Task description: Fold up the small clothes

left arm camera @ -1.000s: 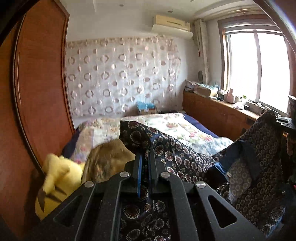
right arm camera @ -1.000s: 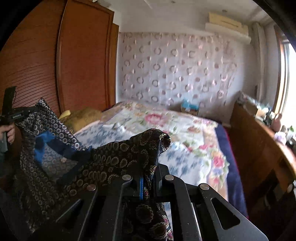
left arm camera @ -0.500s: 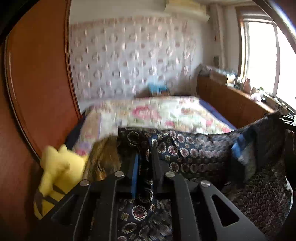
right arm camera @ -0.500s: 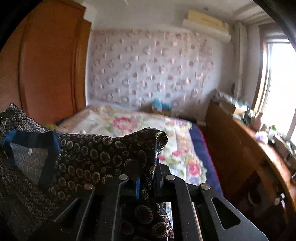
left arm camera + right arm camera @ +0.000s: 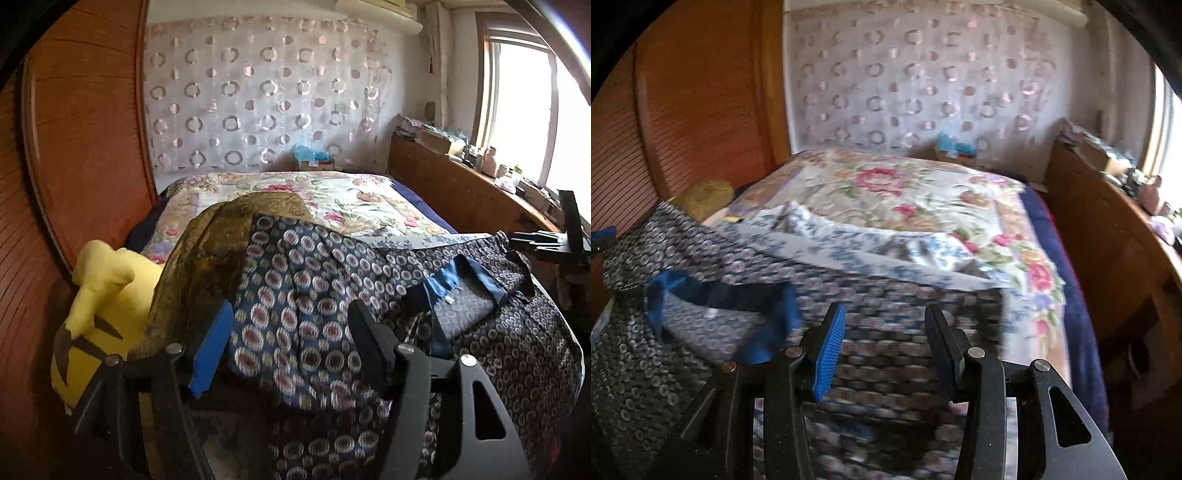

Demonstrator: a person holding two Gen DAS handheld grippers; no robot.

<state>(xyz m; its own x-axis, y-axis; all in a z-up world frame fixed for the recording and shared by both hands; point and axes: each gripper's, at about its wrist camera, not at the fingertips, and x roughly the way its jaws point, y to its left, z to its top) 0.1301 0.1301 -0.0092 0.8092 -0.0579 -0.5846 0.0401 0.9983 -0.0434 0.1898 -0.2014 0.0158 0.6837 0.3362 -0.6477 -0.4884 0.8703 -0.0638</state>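
Both released: left gripper (image 5: 290,345) and right gripper (image 5: 882,349) fingers now spread apart, no longer clamped on the patterned garment (image 5: 369,280), which lies spread on the bed (image 5: 923,192) under and ahead of the fingers. Folding can start.

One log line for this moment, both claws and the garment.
left claw: open | right claw: open | patterned garment: released, lying on floral bedspread | fold: not yet made
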